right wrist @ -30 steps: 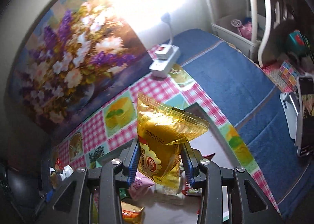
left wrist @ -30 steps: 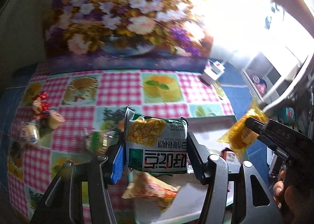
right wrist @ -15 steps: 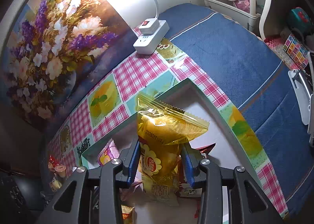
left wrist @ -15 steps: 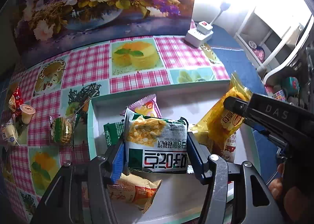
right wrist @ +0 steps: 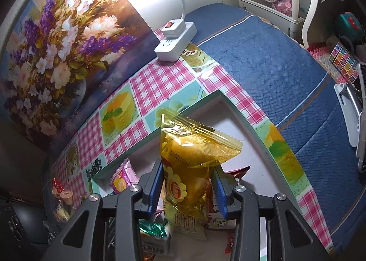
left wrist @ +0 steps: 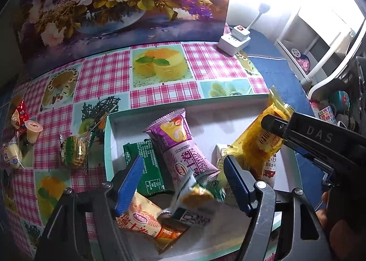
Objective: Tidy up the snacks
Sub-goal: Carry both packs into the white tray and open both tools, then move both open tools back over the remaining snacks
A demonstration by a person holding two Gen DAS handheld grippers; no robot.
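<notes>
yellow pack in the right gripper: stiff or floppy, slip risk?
Likely floppy: the yellow pack is thin crinkled film that buckles above the right gripper. Probably light, since it stands upright from one pinch. Glossy film may slip.

Snack packets in tray (left wrist: 109, 146): seven or so; loose snacks on tablecloth (left wrist: 157, 82): four; grippers: two

The translucent yellow snack packet (right wrist: 196, 164) is glossy crinkled film, and the purple swiss-roll wrapper (left wrist: 180, 144) has a smoother satin plastic sheen. The pink-checked fruit-print cover on the tabletop (left wrist: 103, 77) looks like slick oilcloth, beside a matt, woven blue cloth (right wrist: 274, 73). The white box with a mint-green rim (left wrist: 107, 146) looks like matt card, and the white power strip (right wrist: 176, 41) is smooth plastic.
</notes>
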